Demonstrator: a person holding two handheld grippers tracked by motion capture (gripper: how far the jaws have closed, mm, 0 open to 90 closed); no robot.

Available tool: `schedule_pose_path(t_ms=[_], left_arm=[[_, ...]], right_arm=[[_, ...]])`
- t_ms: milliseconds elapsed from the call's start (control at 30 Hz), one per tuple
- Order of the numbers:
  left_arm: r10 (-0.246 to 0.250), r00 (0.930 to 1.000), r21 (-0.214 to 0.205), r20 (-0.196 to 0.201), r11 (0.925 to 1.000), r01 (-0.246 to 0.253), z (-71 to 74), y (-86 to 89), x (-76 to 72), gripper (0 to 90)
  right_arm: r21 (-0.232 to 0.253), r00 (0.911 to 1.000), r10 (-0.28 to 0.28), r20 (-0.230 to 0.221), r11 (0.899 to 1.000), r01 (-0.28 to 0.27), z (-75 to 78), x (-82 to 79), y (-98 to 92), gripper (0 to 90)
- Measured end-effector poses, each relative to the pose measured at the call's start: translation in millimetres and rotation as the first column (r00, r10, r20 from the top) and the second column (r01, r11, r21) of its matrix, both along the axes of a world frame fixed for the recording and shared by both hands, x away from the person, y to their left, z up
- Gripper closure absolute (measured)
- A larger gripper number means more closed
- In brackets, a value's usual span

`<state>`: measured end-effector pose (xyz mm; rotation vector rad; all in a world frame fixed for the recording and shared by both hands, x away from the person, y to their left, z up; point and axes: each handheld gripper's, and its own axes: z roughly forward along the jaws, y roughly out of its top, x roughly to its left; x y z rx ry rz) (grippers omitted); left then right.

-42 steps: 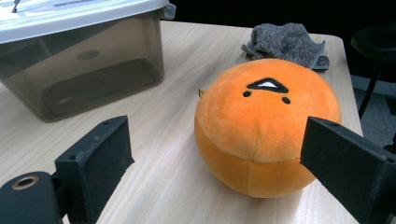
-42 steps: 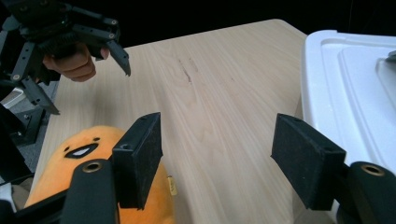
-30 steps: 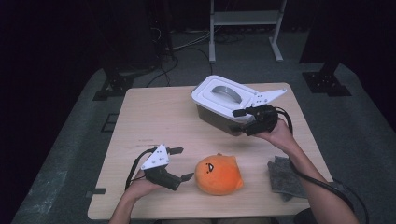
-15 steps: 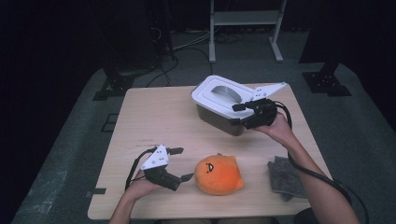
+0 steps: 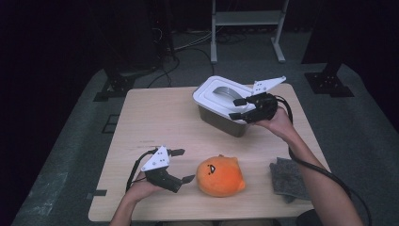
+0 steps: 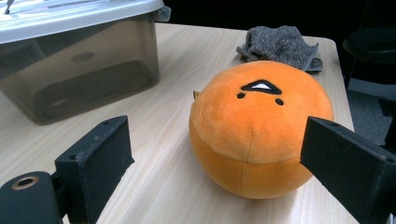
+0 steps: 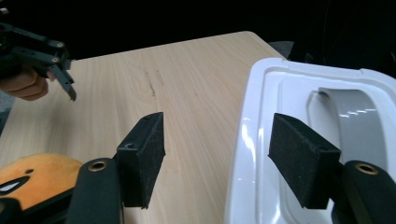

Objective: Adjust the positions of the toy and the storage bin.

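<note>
Your right gripper sits over the near right edge of the white lid on the grey storage box, its 2 jaws spread wide with nothing pinched between them; in the right gripper view 1 pad hangs over the lid's rim and the other over bare table. Your left gripper rests low on the table near its front edge, jaws also spread, pointing at the orange plush toy, which lies just beside its tips and apart from both pads. A grey cloth lies near the front right corner, beside your right forearm.
</note>
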<state>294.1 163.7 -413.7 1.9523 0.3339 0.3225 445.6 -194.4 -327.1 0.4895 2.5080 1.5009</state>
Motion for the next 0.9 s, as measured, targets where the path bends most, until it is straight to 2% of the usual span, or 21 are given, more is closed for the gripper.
schedule_pose_path(t_ms=[467, 900], left_arm=[[-0.003, 1.0000, -0.008, -0.005, 1.0000, 0.003, -0.2, 0.4, 0.7, 7.8], [-0.003, 0.9999, -0.015, -0.010, 0.9999, 0.002, -1.4, 0.8, 1.7, 7.8]], right_arm=[[-0.009, 0.9988, -0.047, 0.014, 0.999, 0.047, 5.5, 30.0, 0.8, 34.9], [-0.023, 0.9959, -0.090, 0.008, 0.996, 0.091, -0.8, 54.7, 0.7, 34.8]])
